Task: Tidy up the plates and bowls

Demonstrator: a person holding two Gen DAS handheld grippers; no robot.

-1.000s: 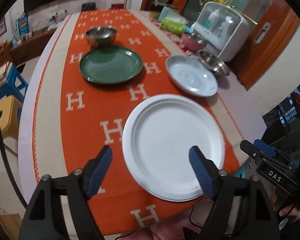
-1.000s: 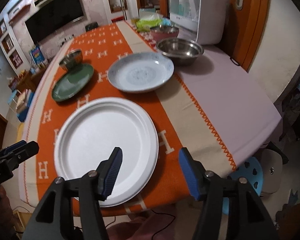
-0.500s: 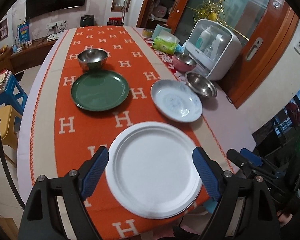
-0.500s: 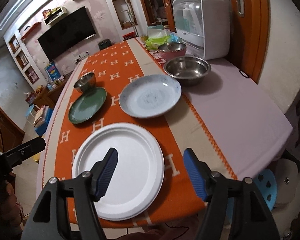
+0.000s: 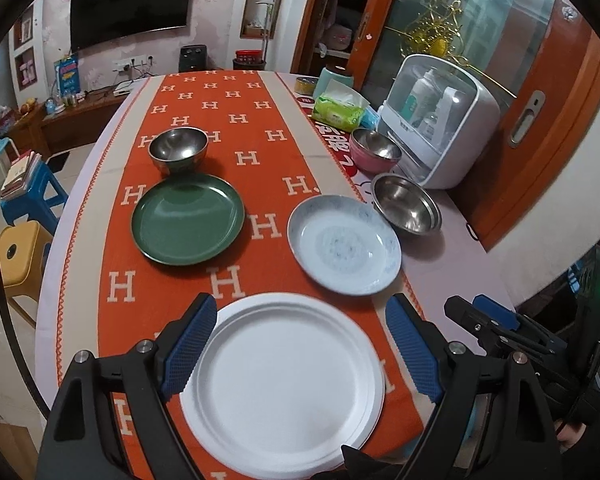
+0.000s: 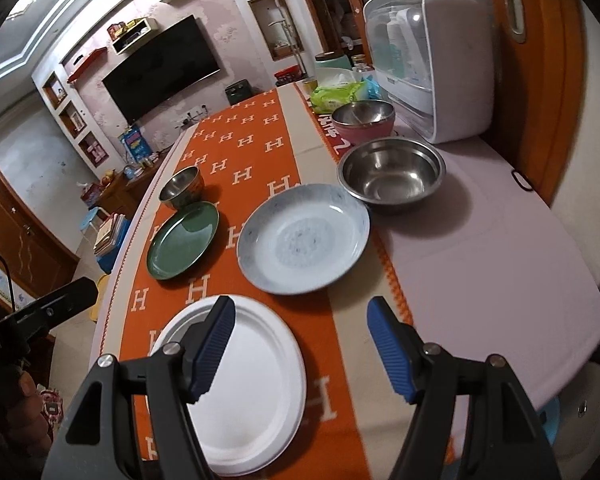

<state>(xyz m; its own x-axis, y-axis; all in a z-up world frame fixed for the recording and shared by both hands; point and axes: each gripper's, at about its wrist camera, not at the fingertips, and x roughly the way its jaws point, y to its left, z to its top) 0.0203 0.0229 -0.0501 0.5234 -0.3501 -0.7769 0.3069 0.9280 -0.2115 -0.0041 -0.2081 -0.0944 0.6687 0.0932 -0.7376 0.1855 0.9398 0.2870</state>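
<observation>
Now, what changed: both my claws have pulled back and up since a second ago, so I see more of the table.
Left claw [image 5: 300,348]: spread wide above the white plate [image 5: 284,384], holding nothing.
Right claw [image 6: 300,344]: spread wide too, empty, over the near table edge beside the white plate.
White plate: at the near end of the orange cloth [image 5: 228,120].
Other dishes: green plate [image 5: 188,224] with a small steel bowl [image 5: 178,150] just behind; blue plate [image 5: 344,244] beside a big steel bowl [image 5: 406,208]; pink bowl [image 5: 374,154] further back.
Room: bare pale table [image 6: 500,264] on the right.
</observation>
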